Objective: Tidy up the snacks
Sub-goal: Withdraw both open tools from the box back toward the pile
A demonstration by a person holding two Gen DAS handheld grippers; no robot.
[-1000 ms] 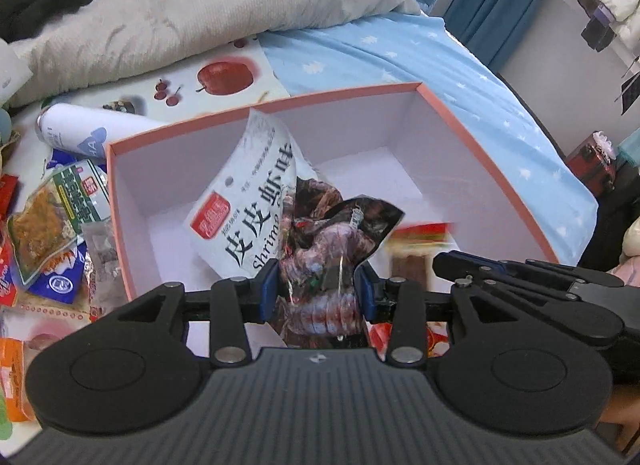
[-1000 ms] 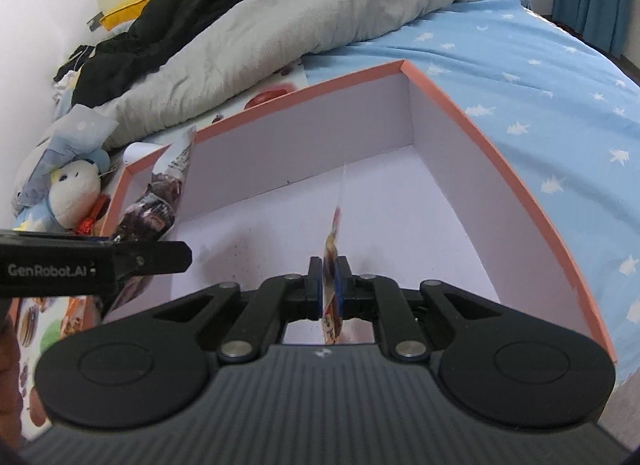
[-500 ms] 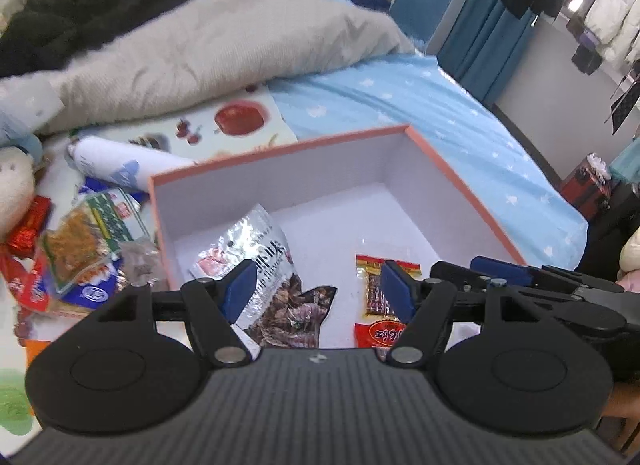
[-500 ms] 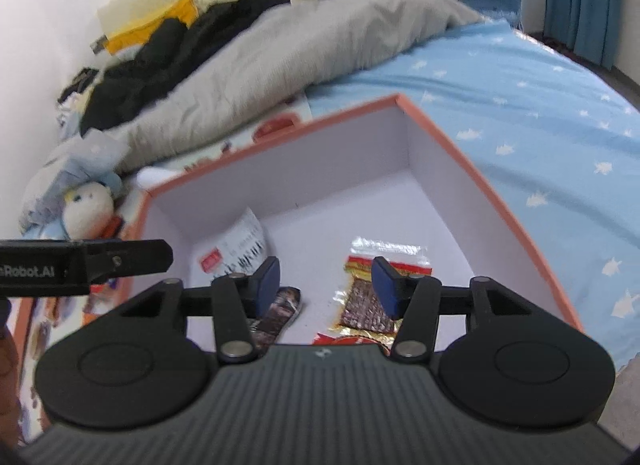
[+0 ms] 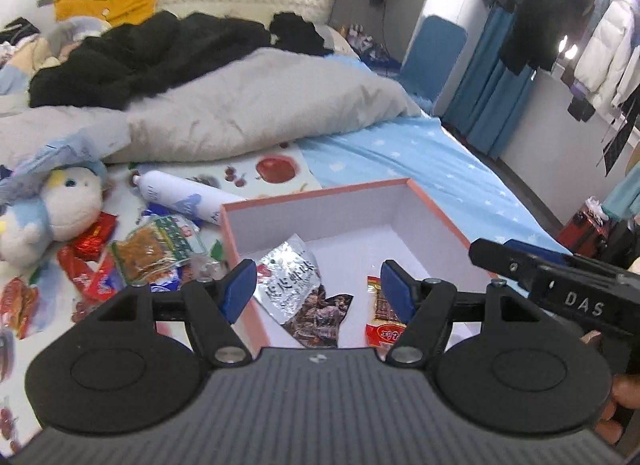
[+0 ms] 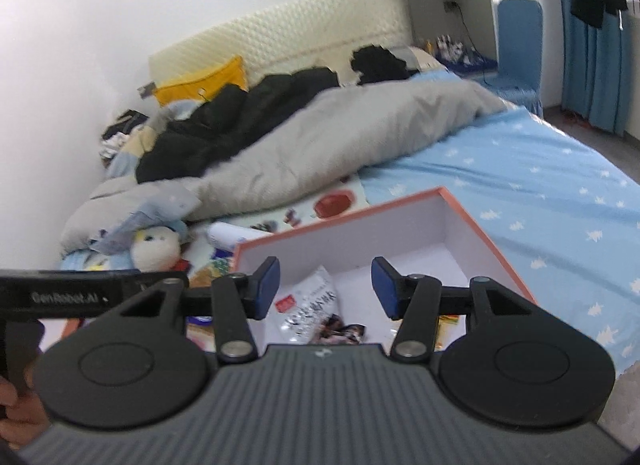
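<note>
A pink-rimmed white box [image 5: 320, 195] [image 6: 472, 221] sits on the bed. Inside lie a silver shrimp snack bag [image 5: 294, 279] [image 6: 316, 303], a dark snack packet [image 5: 318, 319] and a red snack packet [image 5: 382, 319]. My left gripper [image 5: 318, 291] hangs open above the box's near edge with nothing between its blue pads. My right gripper [image 6: 325, 285] is open too, raised over the box and empty. Loose snack packets [image 5: 148, 251] lie on the mat left of the box.
A white bottle [image 5: 180, 195] lies behind the box's left corner, and a plush toy [image 5: 52, 205] sits further left. A grey blanket [image 5: 240, 113] and black clothes [image 5: 140, 57] cover the far bed. The bed's right edge drops to the floor beside blue curtains [image 5: 484, 97].
Both grippers let go of their packets into the box and opened. Both then rose and pulled back, so the box looks smaller and lower in each view.
</note>
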